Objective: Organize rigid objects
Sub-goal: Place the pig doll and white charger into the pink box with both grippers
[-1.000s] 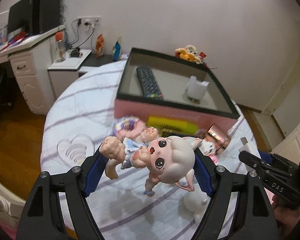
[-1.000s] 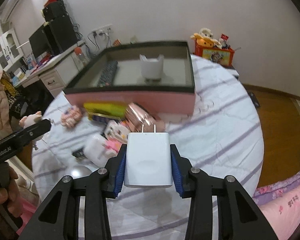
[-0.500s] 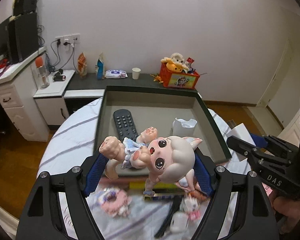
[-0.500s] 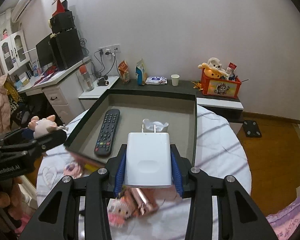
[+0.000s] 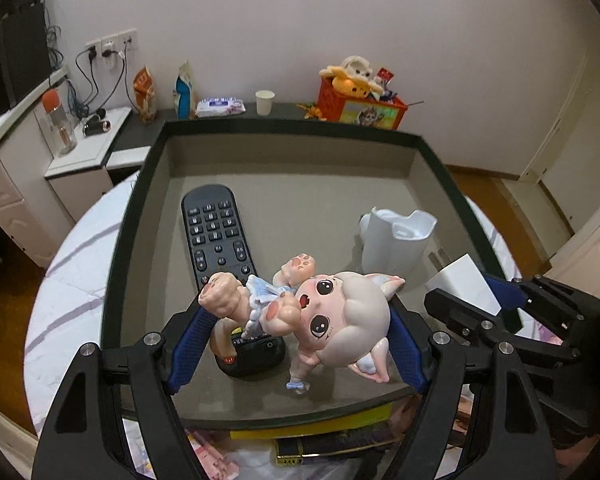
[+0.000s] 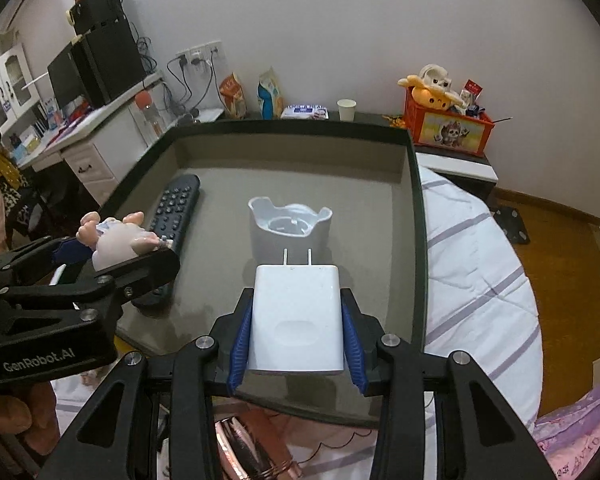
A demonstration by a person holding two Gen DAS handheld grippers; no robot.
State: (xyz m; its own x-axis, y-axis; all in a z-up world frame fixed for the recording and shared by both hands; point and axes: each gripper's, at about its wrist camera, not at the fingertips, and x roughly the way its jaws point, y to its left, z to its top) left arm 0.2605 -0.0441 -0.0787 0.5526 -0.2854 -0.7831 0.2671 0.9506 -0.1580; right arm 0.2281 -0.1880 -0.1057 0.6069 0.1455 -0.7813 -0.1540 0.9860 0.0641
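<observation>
**Both grippers carry their loads over the tray**

The left gripper [image 5: 296, 344] clamps a pink pig figurine [image 5: 320, 316] sideways by head and legs, above the remote control [image 5: 220, 248] in the dark-rimmed tray [image 5: 288, 126]. The right gripper [image 6: 296, 338] grasps a white charger plug [image 6: 296, 316], prongs forward, near the white holder [image 6: 290, 230]. Probably both hang above the tray floor for dropping, though height is hard to judge.

My two wrist cams both look steeply down, close over the open box [image 5: 284, 196] [image 6: 300, 184], facing the back wall. Both share the remote [image 5: 216, 228] [image 6: 176, 208] and white holder [image 5: 396, 240] [image 6: 290, 228].
</observation>
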